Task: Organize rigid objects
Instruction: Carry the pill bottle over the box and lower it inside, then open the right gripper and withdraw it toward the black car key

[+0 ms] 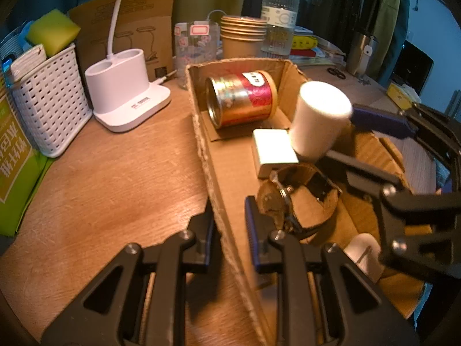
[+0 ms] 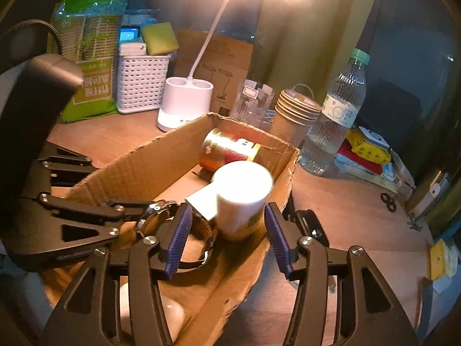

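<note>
A cardboard box (image 1: pixel 198 121) (image 2: pixel 144 167) lies on the wooden desk. Inside it are a gold and red tin can (image 1: pixel 242 98) (image 2: pixel 230 148) on its side, a white charger block (image 1: pixel 273 150) (image 2: pixel 201 201) and a wristwatch (image 1: pixel 296 199) (image 2: pixel 161 216). My left gripper (image 1: pixel 230 230) is shut on the box's left wall, one finger on each side. A white cylinder bottle (image 1: pixel 319 121) (image 2: pixel 242 196), tilted and blurred, sits over the box between the fingers of my right gripper (image 2: pixel 227 239) (image 1: pixel 341 132). The blue pads stand apart from its sides, so the gripper is open.
Behind the box stand a white lamp base (image 1: pixel 126 89), a white basket (image 1: pixel 49 109), a glass (image 1: pixel 196 49), stacked paper cups (image 1: pixel 242 37) and a water bottle (image 1: pixel 279 14) (image 2: pixel 334 121). A green pack (image 1: pixel 14 167) is at far left. Scissors (image 2: pixel 389 201) lie to the right.
</note>
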`<state>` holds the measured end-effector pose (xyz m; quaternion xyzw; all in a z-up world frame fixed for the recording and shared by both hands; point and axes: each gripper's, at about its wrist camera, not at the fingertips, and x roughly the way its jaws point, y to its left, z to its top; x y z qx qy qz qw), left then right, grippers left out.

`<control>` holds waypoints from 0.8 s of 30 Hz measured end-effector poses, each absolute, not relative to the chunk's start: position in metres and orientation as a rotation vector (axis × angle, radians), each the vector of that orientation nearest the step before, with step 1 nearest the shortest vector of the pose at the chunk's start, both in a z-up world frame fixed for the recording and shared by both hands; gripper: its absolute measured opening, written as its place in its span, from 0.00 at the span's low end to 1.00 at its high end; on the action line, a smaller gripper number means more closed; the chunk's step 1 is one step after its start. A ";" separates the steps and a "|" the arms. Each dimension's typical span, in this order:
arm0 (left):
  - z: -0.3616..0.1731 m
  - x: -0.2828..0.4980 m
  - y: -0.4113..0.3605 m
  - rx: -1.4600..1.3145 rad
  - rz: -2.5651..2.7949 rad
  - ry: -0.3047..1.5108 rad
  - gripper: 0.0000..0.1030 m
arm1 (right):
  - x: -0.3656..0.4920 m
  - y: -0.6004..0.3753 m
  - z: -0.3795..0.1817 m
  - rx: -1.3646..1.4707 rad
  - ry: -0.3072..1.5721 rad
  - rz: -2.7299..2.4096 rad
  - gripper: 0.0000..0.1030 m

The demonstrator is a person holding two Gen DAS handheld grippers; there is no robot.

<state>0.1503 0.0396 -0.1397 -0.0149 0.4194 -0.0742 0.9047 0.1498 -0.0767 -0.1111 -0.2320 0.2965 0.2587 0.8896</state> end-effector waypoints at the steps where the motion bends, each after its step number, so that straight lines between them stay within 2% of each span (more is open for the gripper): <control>1: -0.140 0.150 0.040 -0.030 -0.153 0.866 0.20 | 0.149 -0.077 -0.110 -0.473 0.616 0.540 0.57; 13: -0.139 0.151 0.041 -0.030 -0.153 0.866 0.20 | 0.150 -0.103 -0.100 -0.273 0.645 0.461 0.63; 24: -0.139 0.151 0.040 -0.030 -0.153 0.866 0.20 | 0.152 -0.112 -0.087 -0.239 0.618 0.391 0.64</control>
